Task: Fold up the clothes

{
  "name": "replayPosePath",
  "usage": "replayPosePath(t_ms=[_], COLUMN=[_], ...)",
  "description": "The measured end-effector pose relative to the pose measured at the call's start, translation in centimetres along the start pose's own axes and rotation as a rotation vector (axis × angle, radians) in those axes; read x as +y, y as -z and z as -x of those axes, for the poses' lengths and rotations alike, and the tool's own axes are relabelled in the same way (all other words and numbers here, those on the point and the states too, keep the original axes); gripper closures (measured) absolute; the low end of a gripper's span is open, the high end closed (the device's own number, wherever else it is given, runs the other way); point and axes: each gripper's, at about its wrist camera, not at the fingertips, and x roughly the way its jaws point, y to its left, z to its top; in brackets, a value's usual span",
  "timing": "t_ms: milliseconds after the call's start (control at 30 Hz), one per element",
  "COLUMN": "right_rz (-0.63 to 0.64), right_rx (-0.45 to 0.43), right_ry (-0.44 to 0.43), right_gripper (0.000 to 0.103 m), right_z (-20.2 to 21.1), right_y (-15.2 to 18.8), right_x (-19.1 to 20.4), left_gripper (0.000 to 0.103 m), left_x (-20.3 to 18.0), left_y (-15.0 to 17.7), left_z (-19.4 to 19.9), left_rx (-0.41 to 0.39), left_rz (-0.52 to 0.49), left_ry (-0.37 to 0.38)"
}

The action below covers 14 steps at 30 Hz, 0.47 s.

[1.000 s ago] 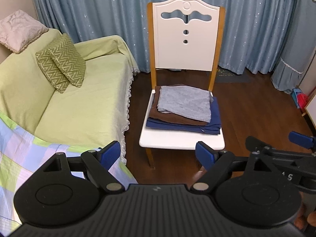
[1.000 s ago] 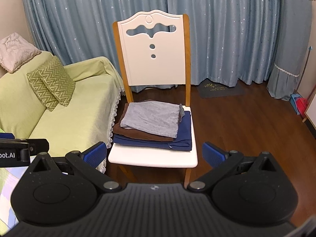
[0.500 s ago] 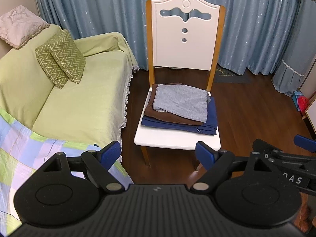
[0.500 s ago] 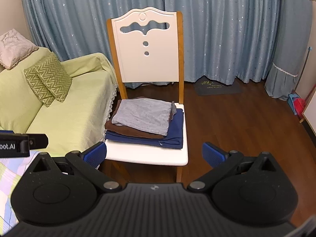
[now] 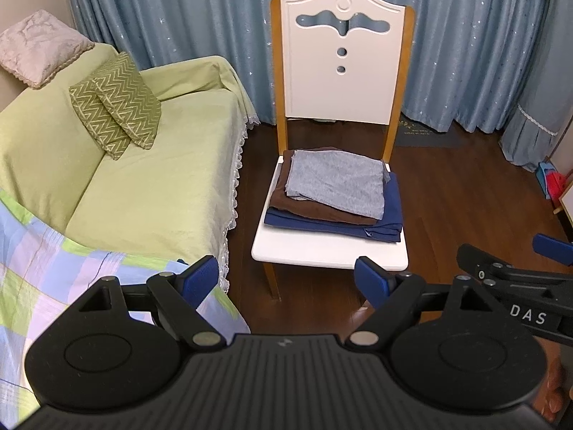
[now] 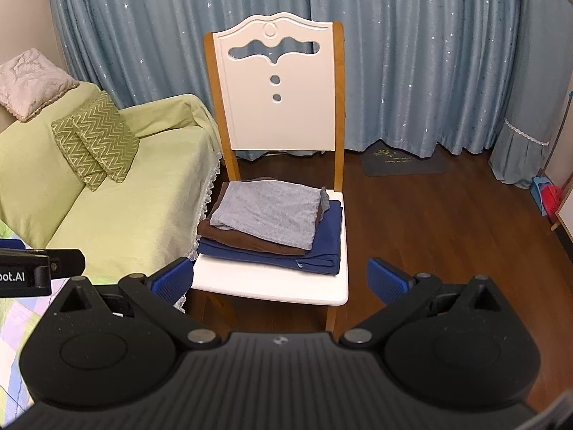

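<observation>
White chair (image 5: 329, 251) holds stack of three folded garments on seat: grey piece (image 5: 336, 186) on top, brown piece (image 5: 308, 208) under it, navy piece (image 5: 390, 215) at bottom, stack toward seat's back edge, front edge bare. Left tool (image 5: 286, 279) spread wide, gripping nothing. Right tool (image 6: 281, 279) likewise spread, empty. Green-covered sofa (image 5: 150, 179) beside chair; checked cloth (image 5: 43, 279) near left tool.
</observation>
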Motion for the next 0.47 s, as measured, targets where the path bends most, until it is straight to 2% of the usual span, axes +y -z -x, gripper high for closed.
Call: replayPosePath(t_ms=[167, 367, 467], right_rz=[-0.005, -0.010, -0.013], right_rx=[0.001, 0.001, 0.001], right_ry=[0.007, 0.015, 0.019], right_gripper=[0.001, 0.001, 0.001], right_z=[0.1, 0.2, 0.2], right_y=[0.1, 0.1, 0.2], right_x=[-0.5, -1.2, -1.5], left_gripper=[0.018, 0.018, 0.018], left_x=[-1.0, -2.3, -2.5], left_y=[-0.8, -1.3, -1.5], left_z=[-0.2, -0.2, -0.3], left_rx=[-0.011, -0.055, -0.050], left_rz=[-0.028, -0.073, -0.079], left_ry=[0.026, 0.016, 0.030])
